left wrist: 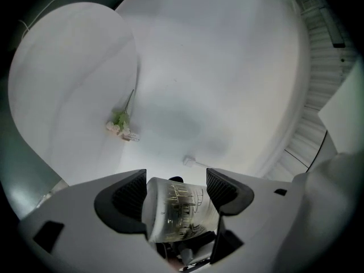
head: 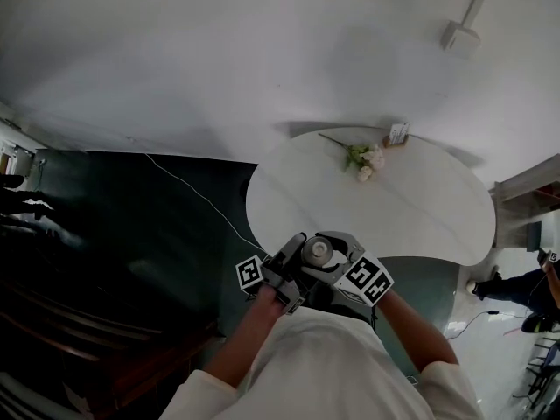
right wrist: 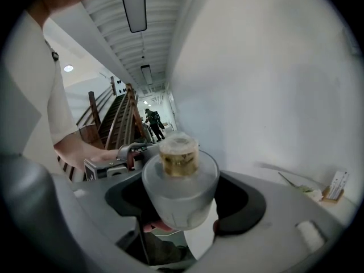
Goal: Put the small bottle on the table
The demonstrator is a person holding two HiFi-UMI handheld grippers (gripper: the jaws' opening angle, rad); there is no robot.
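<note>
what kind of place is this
Probably an indoor hall or lobby: a round white table with a pale flower sprig by a plain white wall, a wooden staircase and long ceiling light panels.

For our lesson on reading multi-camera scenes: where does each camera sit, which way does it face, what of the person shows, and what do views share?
Head view: on the person's head, facing steeply down at the round table; sleeves and forearms show.
Left gripper view: on the left gripper, facing the table and flower; no body part is clear.
Right gripper view: on the right gripper, facing a wall and stairway; the left forearm and sleeve show.
Shared: all three show the small bottle.
</note>
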